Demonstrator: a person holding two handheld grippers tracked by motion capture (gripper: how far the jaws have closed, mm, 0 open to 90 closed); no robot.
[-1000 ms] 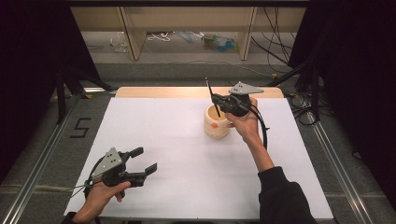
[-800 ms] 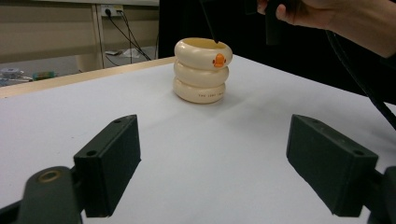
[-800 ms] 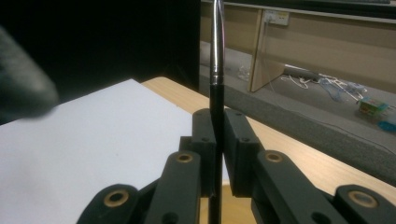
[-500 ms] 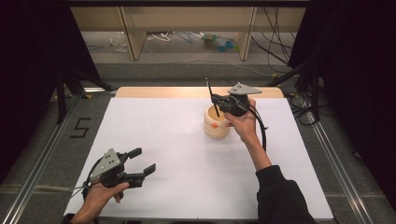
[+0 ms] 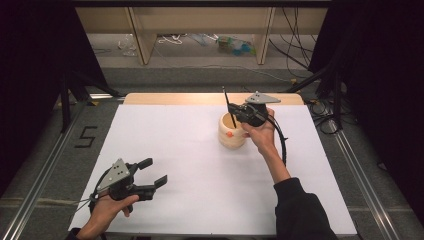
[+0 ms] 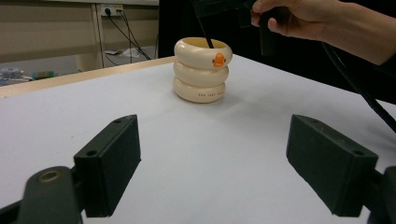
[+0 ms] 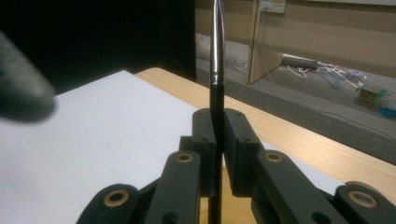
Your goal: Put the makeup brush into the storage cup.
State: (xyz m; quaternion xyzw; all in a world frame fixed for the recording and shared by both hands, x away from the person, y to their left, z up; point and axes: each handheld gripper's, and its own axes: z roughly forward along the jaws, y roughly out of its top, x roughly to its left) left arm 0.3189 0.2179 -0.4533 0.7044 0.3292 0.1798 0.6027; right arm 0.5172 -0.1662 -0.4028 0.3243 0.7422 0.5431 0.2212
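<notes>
Pen [image 7: 216, 93], thin and black, stands nearly upright between the jaws of our right tongs [image 5: 235, 111]; those jaws are pressed together on its shaft, as the right gripper view shows, with the silver upper part of the pen rising above the pads; in the high view its lower end dips into the mouth of the cream holder [image 5: 232, 131], and the left gripper view shows the dark shaft passing down inside the holder's rim; whether the tip touches the bottom we cannot tell.

That holder, shaped like three stacked rings with a small orange mark on its top ring, sits on the white desk [image 5: 190, 150] toward the far edge, somewhat right of the middle; our right hand [image 5: 260, 134] holds the tongs just above and beside it, with the black cable looping down along the forearm.

Our left tongs [image 5: 153, 171] are near the near left corner of the desk, well apart from the holder; their jaws stand wide open with nothing between them, only bare white surface showing in the gap in the left gripper view; our left hand [image 5: 111, 206] grips the body from below.
</notes>
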